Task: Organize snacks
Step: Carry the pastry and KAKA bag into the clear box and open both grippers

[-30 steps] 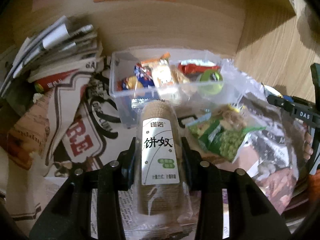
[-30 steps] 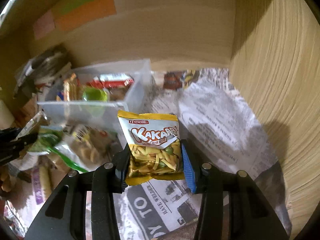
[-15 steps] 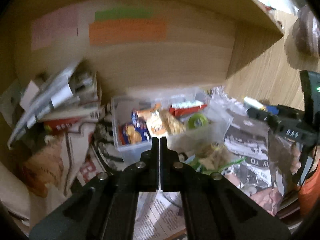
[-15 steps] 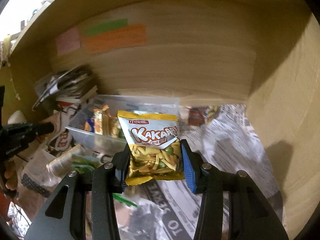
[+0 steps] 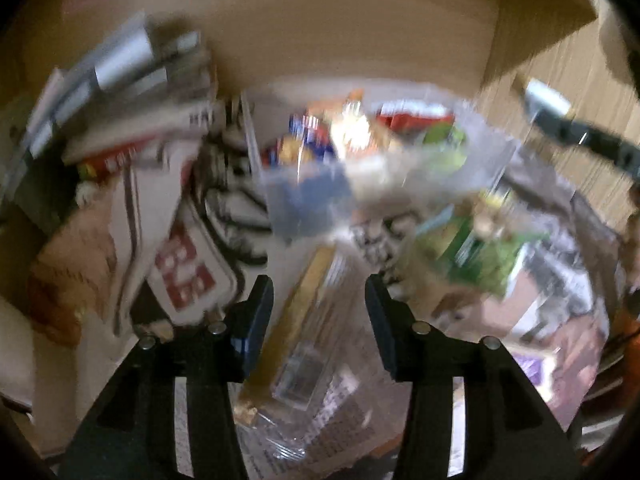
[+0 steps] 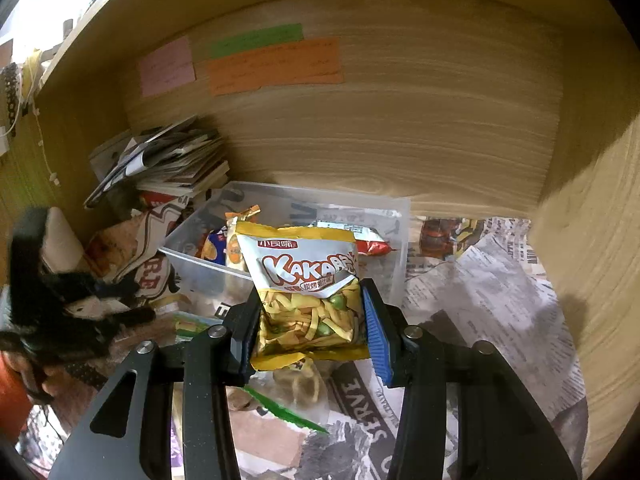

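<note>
My right gripper (image 6: pixel 310 322) is shut on a yellow KAKA snack bag (image 6: pixel 306 280) and holds it up in front of the clear plastic bin (image 6: pixel 400 248), which holds several snack packs. In the blurred left wrist view my left gripper (image 5: pixel 319 314) is open, its jaws wide apart around a brown biscuit roll in clear wrap (image 5: pixel 308 332) that lies on the newspaper below. The clear bin (image 5: pixel 316 196) with snacks stands just beyond it. A green pea snack bag (image 5: pixel 480 252) lies to the right.
A stack of magazines (image 6: pixel 172 164) leans at the back left. Newspaper (image 6: pixel 492 276) covers the shelf floor. Wooden walls close in at the back and right (image 6: pixel 592 200). The other gripper (image 6: pixel 48 292) shows at the left; loose packets (image 6: pixel 280 400) lie near the front.
The left gripper held the biscuit roll, then showed shut and empty, and now stands open low over the roll on the newspaper. The right gripper lifted its yellow bag and moved toward the bin.
</note>
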